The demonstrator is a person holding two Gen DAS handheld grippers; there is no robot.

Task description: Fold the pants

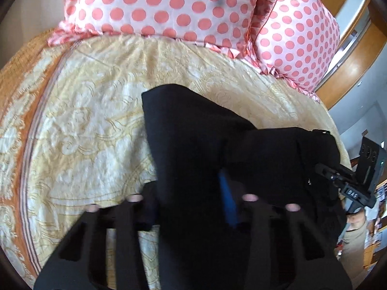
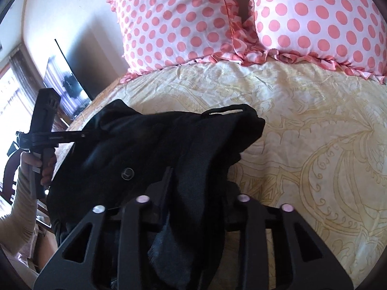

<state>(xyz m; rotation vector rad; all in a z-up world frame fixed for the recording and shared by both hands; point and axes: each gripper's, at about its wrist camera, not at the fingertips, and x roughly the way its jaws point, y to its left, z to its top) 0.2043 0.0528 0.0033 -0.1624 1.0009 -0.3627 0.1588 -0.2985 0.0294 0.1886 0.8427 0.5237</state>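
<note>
The black pants (image 1: 193,130) hang bunched over a cream and gold bedspread (image 1: 96,111). My left gripper (image 1: 191,193) is shut on the pants cloth, which drapes between its fingers; a blue pad (image 1: 227,200) shows on one finger. My right gripper (image 2: 193,193) is shut on the pants (image 2: 169,140) too, with dark cloth filling the gap. The waistband loop (image 2: 225,111) and a round button (image 2: 127,174) show in the right wrist view. The right gripper also shows at the right of the left wrist view (image 1: 338,176), and the left gripper at the left of the right wrist view (image 2: 67,136).
Two white pillows with pink dots (image 1: 169,7) (image 2: 314,24) lie at the head of the bed. A wooden headboard (image 1: 350,55) stands at the far right. A television (image 2: 65,79) stands beyond the bed's left edge. The bedspread (image 2: 314,145) spreads to the right.
</note>
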